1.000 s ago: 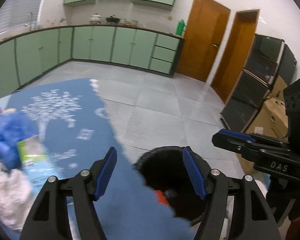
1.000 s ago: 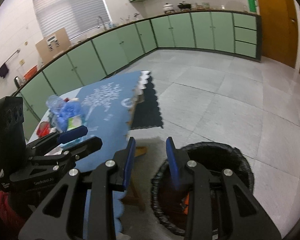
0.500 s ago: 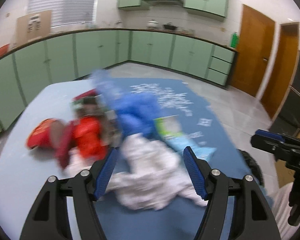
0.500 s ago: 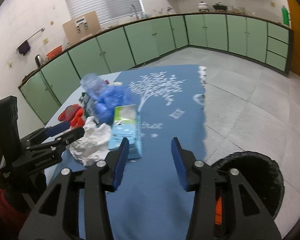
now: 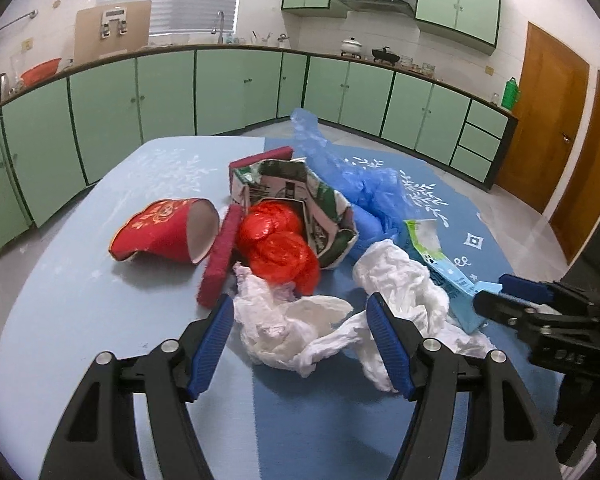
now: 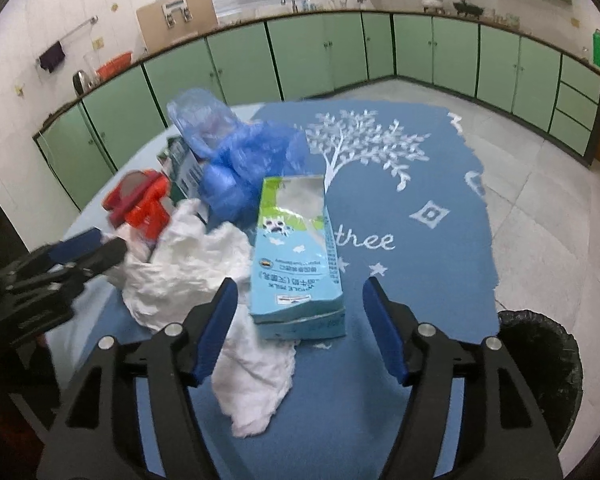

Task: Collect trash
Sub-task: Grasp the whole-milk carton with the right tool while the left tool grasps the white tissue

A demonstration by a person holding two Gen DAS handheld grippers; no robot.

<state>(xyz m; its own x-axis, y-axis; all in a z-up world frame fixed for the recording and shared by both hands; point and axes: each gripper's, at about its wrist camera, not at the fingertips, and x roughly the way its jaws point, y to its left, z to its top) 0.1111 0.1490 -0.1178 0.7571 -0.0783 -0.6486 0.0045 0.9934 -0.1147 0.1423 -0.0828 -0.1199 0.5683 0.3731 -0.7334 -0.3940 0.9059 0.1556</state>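
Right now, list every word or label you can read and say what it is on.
"tree": on the blue tablecloth, in white.
"MILK": on the light blue milk carton, upside down; its other print is too small to read.
"DAS": on the right gripper, seen upside down.
Green and white carton: print unreadable.

Trash pile crowded the table (image 5: 60,320) centre: white crumpled plastic (image 5: 300,332) lay right before the left gripper (image 5: 302,344), the light-blue milk carton (image 6: 296,256) before the right gripper (image 6: 296,328). Near table edge and the blue cloth (image 6: 420,240) right of the carton stood free. Black bin (image 6: 540,360) sat beside the table's right edge.
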